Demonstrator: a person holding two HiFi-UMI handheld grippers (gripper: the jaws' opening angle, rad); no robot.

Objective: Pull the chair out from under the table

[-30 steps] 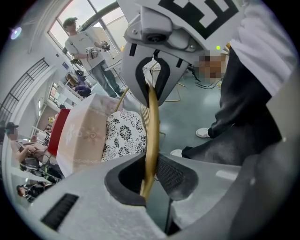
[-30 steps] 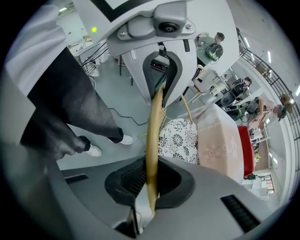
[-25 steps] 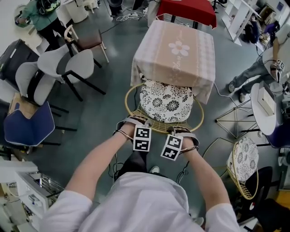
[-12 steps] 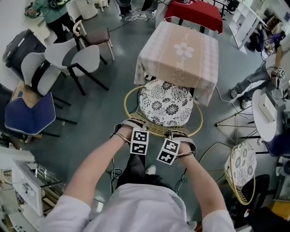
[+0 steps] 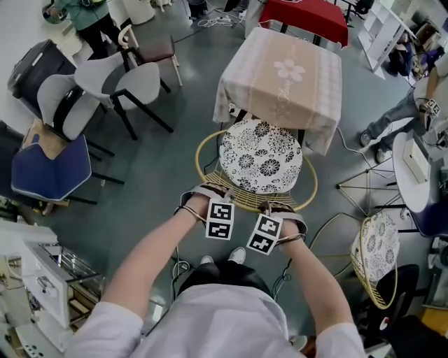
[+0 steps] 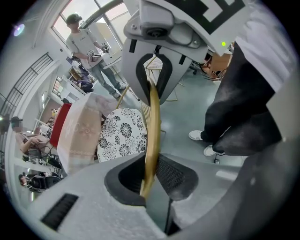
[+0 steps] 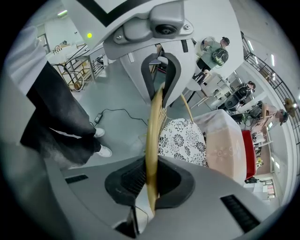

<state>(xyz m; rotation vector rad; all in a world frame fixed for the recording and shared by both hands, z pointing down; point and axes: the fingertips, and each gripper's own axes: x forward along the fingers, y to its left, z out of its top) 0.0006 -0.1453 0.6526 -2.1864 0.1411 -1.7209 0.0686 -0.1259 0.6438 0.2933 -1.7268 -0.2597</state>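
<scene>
Near the table [image 5: 280, 77] stands a gold-rimmed, floral-cushioned chair [image 5: 260, 155].

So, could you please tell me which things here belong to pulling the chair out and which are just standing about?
In the job: wicker chair, clamped at its rim by the left gripper and right gripper; pink-clothed table beyond it.

Standing about: grey chairs, blue chair, second wicker chair at right, red table.

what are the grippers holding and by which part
The chair, by its gold backrest rim: left gripper and right gripper are each clamped on it.
</scene>
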